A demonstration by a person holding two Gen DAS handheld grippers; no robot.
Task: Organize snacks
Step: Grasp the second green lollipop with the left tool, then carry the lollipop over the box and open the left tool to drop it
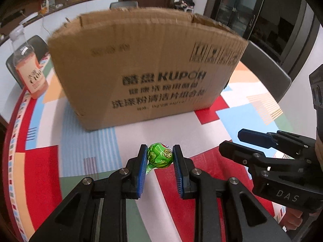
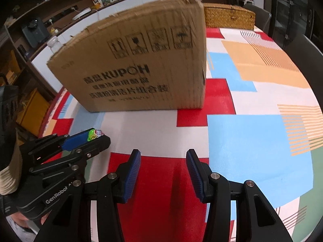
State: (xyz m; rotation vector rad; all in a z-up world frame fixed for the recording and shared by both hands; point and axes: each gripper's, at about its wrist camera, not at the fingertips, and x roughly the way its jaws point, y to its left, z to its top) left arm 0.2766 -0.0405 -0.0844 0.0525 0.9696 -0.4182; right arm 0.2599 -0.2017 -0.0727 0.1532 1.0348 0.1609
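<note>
My left gripper point(image 1: 159, 157) is shut on a green-wrapped lollipop point(image 1: 159, 156), held above the patterned tablecloth in front of a tall cardboard box point(image 1: 145, 68) printed KUPOH. In the right wrist view the left gripper point(image 2: 97, 136) shows at the left with the lollipop point(image 2: 93, 134) at its tip. My right gripper point(image 2: 163, 161) is open and empty over a red patch, in front of the box point(image 2: 137, 64). It also shows at the right of the left wrist view point(image 1: 234, 141).
A bottle with an orange label point(image 1: 28, 68) stands left of the box. A woven basket point(image 2: 228, 17) sits behind the box at the far right. Dark chairs point(image 1: 266, 68) surround the table. The tablecloth point(image 2: 252, 133) spreads to the right.
</note>
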